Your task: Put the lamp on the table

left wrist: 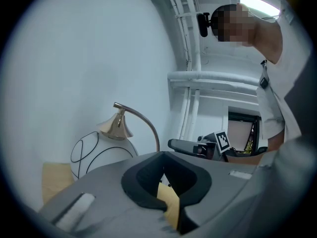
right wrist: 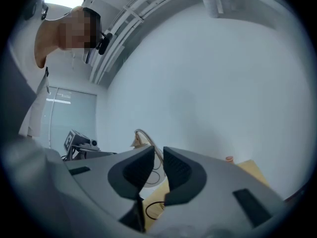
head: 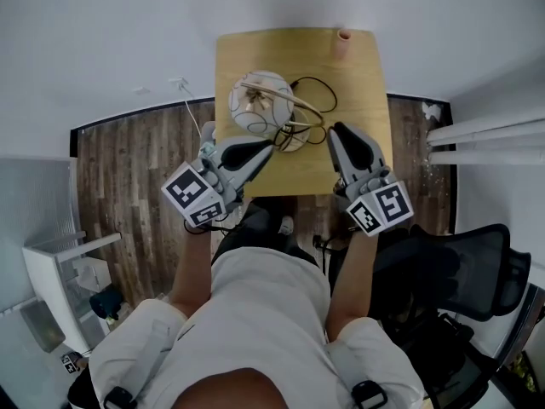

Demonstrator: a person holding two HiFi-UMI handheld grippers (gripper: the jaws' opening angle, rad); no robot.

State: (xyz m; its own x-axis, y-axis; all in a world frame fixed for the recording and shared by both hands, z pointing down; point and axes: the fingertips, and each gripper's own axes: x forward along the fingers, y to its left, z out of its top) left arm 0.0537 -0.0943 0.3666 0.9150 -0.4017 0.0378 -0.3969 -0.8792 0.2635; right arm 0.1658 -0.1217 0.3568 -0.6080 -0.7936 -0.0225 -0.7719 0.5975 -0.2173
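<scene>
I've got the lamp (head: 260, 102) sitting on the wooden table (head: 255, 54): white globe near the middle, brass arm curving over it, black cord (head: 317, 92) looped on the tabletop to its right. My left gripper (head: 269, 148) is just beside the globe's near side, jaws pressed together with nothing between them. My right gripper (head: 337, 131) is near the cord, jaws a narrow gap apart, empty. A small cup (head: 344, 44) stands at the table's far edge.
</scene>
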